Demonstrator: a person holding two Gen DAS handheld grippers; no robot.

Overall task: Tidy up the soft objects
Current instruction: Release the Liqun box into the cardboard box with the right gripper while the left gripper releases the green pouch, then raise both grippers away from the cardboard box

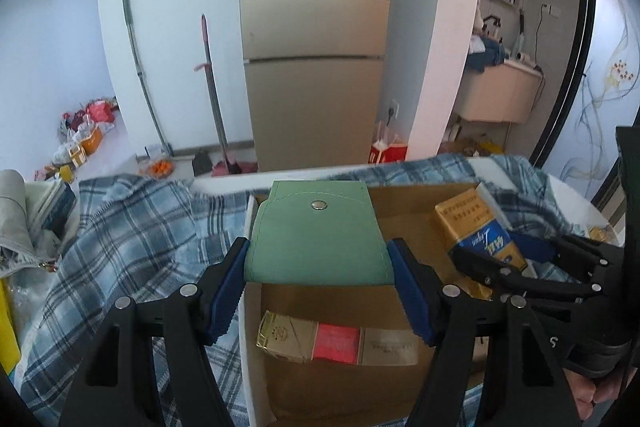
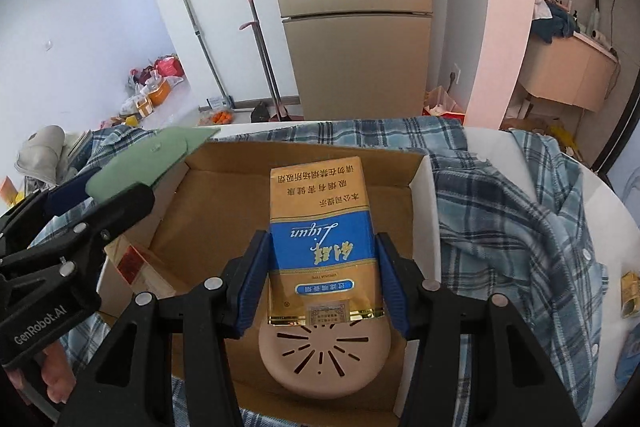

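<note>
Between our left gripper (image 1: 318, 269) pads we're pinching the green pouch (image 1: 316, 239); our right gripper (image 2: 324, 281) is clamping the cigarette pack (image 2: 320, 239) — we're lowering both gently into the cardboard box (image 2: 404, 223).

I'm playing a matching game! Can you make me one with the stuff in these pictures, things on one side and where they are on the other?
Things:
1. green pouch
2. gold and blue packet
3. pink round disc
4. plaid shirt

Places:
A. on the box floor
B. draped around the box
C. in the left gripper
D. in the right gripper

Pairs: 1-C, 2-D, 3-A, 4-B
</note>
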